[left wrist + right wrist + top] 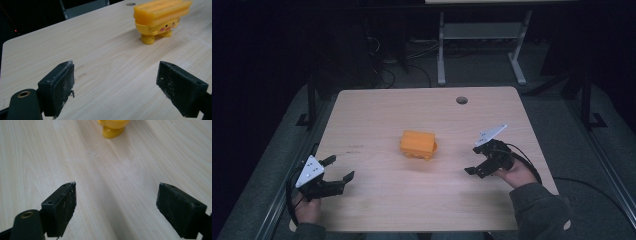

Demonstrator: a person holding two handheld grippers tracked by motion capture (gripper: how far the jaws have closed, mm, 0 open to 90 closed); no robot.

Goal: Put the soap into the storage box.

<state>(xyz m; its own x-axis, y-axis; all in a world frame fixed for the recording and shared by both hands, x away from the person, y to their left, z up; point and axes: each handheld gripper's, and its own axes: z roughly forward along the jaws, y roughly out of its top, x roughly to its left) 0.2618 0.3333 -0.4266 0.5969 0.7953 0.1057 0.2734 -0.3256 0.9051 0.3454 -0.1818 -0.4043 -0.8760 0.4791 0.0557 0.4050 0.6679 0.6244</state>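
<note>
Yellow toy (418,145) stands upright mid-counter (377,115), touched by nothing. Left gripper (338,169) sits near the front-left corner, right gripper (473,159) just right of the toy; both have fingers spread wide, empty.

A pale wooden bench (377,107) with a round hole (461,100) near its far edge stands in a dark room. Behind it, grey carpet (482,70), tangled cables (384,62) and the white legs of another table (441,50).

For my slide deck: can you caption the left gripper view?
Open left gripper faces a yellow toy standing apart on the wooden table.
</note>
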